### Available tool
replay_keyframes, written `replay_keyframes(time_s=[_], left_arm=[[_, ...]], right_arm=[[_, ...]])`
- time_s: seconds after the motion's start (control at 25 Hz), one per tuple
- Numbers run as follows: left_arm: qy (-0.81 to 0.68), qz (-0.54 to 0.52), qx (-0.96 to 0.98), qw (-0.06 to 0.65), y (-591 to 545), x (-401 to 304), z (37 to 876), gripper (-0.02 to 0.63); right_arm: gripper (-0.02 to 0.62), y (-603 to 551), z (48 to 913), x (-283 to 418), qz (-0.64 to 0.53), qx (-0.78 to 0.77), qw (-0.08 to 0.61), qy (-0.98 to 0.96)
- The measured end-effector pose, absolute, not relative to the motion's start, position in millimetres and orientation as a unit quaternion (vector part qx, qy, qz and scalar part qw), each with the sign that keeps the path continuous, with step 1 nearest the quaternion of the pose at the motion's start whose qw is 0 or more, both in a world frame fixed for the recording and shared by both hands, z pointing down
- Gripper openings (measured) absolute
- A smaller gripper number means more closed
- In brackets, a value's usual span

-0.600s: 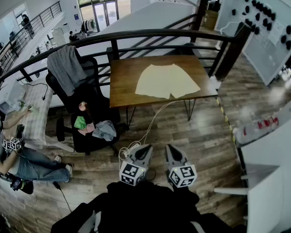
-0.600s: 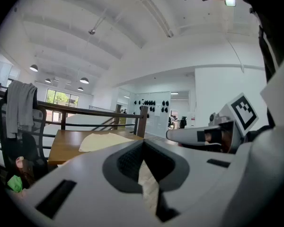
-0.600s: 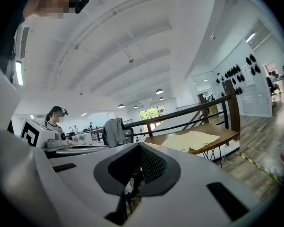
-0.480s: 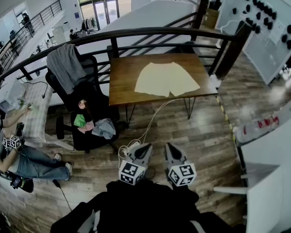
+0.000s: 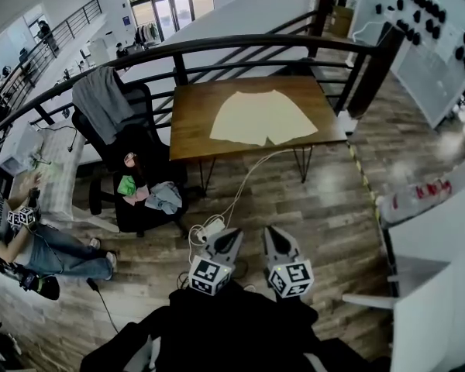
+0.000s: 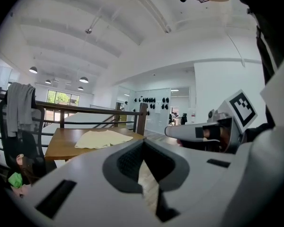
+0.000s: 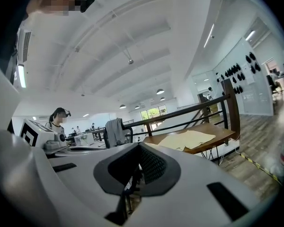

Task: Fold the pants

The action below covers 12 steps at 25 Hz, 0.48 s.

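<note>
Pale yellow pants [image 5: 260, 117] lie spread flat on a wooden table [image 5: 192, 134] some way ahead of me, across a stretch of wood floor. Both grippers are held low and close to my body, far short of the table. My left gripper [image 5: 233, 236] and right gripper [image 5: 270, 235] sit side by side, each with its jaws shut and nothing between them. The left gripper view looks over its shut gripper [image 6: 143, 148] to the pants [image 6: 103, 138] and the right gripper's side [image 6: 203, 132]. The right gripper view shows its gripper [image 7: 141, 150] shut and the pants [image 7: 189, 139] beyond.
A black office chair [image 5: 132, 149] with a grey garment [image 5: 102, 107] and loose clothes [image 5: 156, 198] stands left of the table. A black railing [image 5: 256, 46] runs behind it. Cables and a power strip [image 5: 210, 227] lie on the floor. A person [image 5: 39, 246] sits at the left; a white counter [image 5: 442, 239] is at the right.
The table and pants sit slightly higher in the head view and the seated person at the left has shifted. Both grippers keep their place and stay shut.
</note>
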<state>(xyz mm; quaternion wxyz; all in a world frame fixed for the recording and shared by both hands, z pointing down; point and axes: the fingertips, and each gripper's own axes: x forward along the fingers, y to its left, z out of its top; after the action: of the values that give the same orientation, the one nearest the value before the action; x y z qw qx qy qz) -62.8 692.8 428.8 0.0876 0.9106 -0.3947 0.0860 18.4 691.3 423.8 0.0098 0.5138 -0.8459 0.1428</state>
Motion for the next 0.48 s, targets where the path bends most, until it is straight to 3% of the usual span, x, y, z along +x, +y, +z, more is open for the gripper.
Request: replay_keyframes(time_s=[0.48], left_arm=[[-0.369, 0.108, 0.919, 0.09, 671, -12, 449, 0.003]], right_arm=[[0.005, 669, 438, 68, 0.164, 0.529, -0.016, -0.832]])
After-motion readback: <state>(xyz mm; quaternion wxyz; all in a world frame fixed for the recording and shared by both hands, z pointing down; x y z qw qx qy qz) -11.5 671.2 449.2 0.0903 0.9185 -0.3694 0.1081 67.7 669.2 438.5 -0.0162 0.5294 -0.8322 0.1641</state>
